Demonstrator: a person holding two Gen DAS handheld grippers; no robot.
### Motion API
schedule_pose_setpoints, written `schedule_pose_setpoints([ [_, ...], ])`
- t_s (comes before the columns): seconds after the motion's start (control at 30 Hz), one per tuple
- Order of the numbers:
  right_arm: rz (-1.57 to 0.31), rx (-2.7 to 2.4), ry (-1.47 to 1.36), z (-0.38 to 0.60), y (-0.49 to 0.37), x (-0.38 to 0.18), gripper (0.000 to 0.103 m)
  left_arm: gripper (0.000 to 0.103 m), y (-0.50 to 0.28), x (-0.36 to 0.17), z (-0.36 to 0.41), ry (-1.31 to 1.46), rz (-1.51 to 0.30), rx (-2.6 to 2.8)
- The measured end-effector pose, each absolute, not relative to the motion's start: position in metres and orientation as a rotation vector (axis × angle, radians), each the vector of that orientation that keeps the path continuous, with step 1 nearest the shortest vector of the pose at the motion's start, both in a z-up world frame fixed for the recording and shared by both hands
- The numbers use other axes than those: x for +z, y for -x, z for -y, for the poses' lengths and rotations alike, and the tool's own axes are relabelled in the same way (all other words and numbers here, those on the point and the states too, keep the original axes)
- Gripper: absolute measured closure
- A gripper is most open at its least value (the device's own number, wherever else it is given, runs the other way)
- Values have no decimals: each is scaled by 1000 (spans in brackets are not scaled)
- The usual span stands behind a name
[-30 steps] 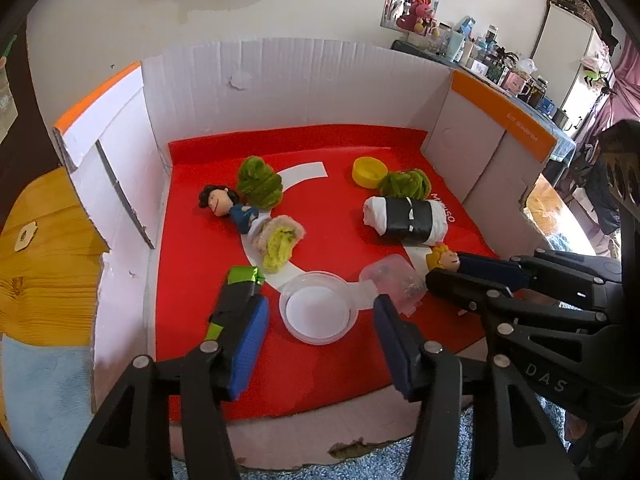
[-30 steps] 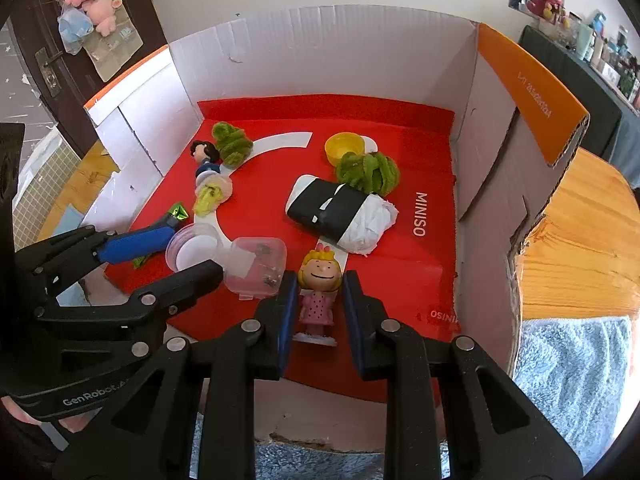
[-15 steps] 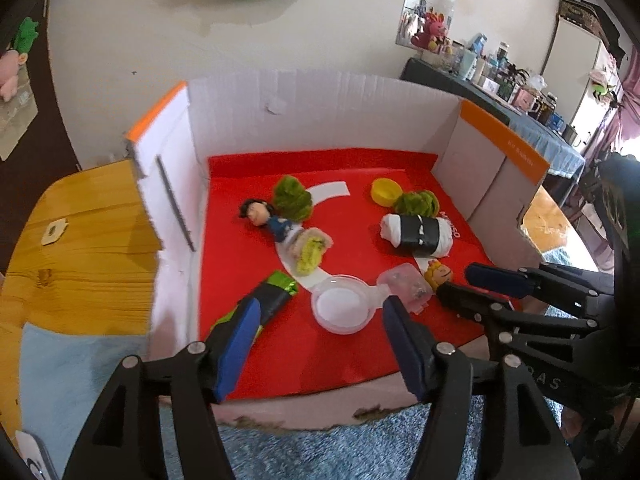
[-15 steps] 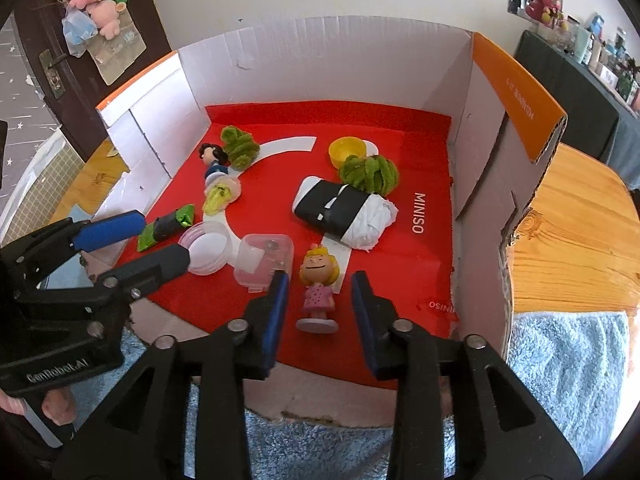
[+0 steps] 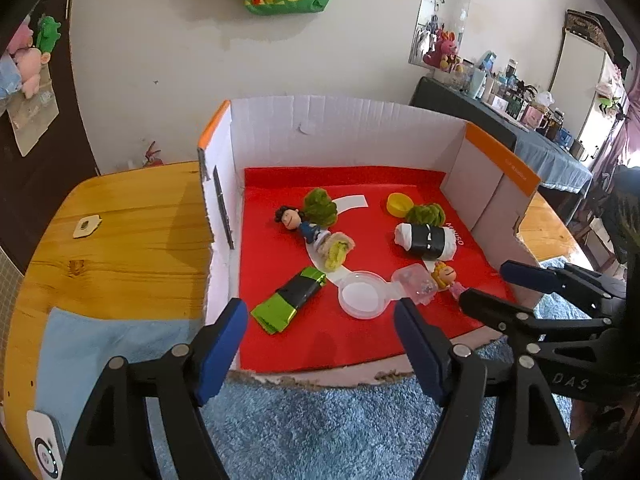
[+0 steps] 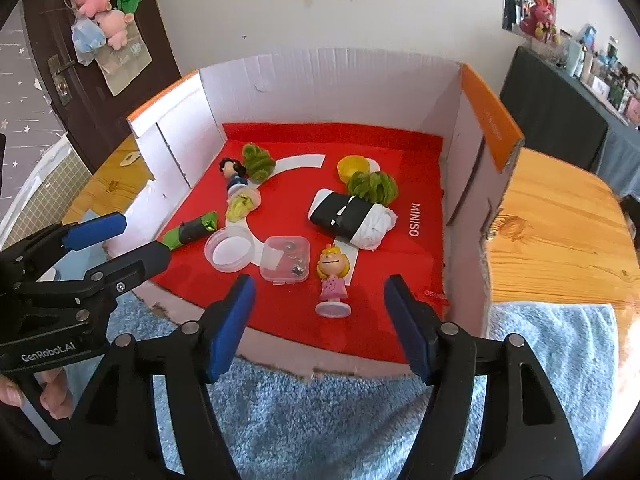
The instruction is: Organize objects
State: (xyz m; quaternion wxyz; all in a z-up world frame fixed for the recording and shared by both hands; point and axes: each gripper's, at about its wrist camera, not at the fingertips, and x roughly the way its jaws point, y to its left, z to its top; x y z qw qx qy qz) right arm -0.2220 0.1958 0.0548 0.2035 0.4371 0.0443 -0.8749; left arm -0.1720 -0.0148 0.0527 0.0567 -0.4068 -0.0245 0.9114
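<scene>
Blonde figurine point(image 6: 333, 278) now stands upright on its own on the red mat near the front edge of the cardboard box point(image 6: 328, 80), just beside the clear square case point(image 6: 285, 258). A second ago your right claw point(image 6: 316, 322) was clamped on it; its jaws have just been opening and now stand well apart, nothing pressed between them, figurine clear ahead. Same on the other side: left claw point(image 5: 318, 338) had the green-and-black packet point(image 5: 289, 295) between its jaws, they've just been opening too, and the packet now lies flat on the mat by the left wall, near the round clear lid point(image 5: 362, 295). Both claws have pulled back off the box toward the blue towel point(image 6: 340, 408). Read: two placements done, both hands free. Remaining items in the box look already set; figurine is close to the front lip, so watch you don't clip it on the next reach.
</scene>
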Motion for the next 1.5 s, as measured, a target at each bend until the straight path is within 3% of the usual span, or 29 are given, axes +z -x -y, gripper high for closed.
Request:
schedule_pose_setpoints([
  [0.1,-113,-2451,-1206,-198,216,59,37,24,166,56,16,1227,73,2776],
  [0.4,-96,-2475,-1169,-202,194,69,25,0,146,67,22,1172,95,2820],
  [1.27,-62,-2524,-1109,-211,128,75,12,0,91,51,25,1175,101,2859],
  [1.37,-45,-2536,-1113,-213,123,70,4,0,86,46,27,1189,87,2885],
  [1.5,-34,-2534,-1132,-214,117,58,3,0,80,36,28,1230,55,2895],
])
